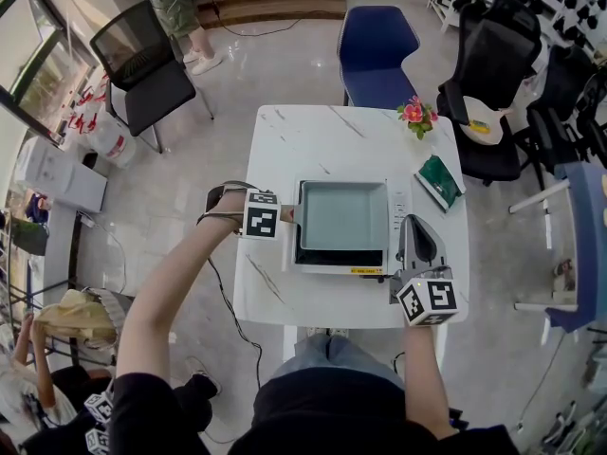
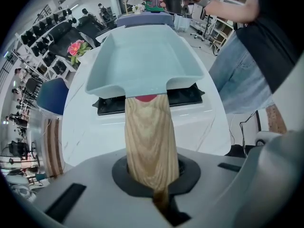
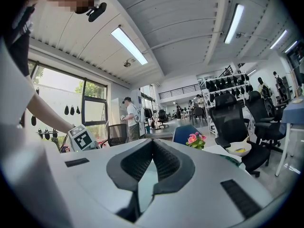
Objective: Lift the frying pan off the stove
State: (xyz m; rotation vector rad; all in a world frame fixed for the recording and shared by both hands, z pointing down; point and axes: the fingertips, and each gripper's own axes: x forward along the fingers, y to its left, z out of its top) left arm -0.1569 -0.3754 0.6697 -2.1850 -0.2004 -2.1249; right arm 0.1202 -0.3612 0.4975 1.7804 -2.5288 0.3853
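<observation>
Head view looks down on a white marbled surface (image 1: 285, 159) where a square, pale blue-grey frying pan (image 1: 343, 214) sits on a flat stove (image 1: 337, 258) with a black top and a white body, near the middle of the surface. The pan's light wooden handle (image 2: 149, 137) sticks out toward the person's left. The left claw (image 1: 275, 218) points down onto that handle, and the left gripper view shows its jaws clamped on the wood, with the handle running up between them to the pan's rim. The pan lies level over the stove's black top, and no gap shows between them. The right claw (image 1: 414, 227) hovers just beside the stove's right edge, pointing away from the person over the surface; in the right gripper view its jaws are together at the tips with nothing between them. Farther back on the surface lie a dark green packet (image 1: 438, 180) and a small bunch of pink flowers (image 1: 414, 113), and a blue chair (image 1: 377, 55) stands behind the far edge
</observation>
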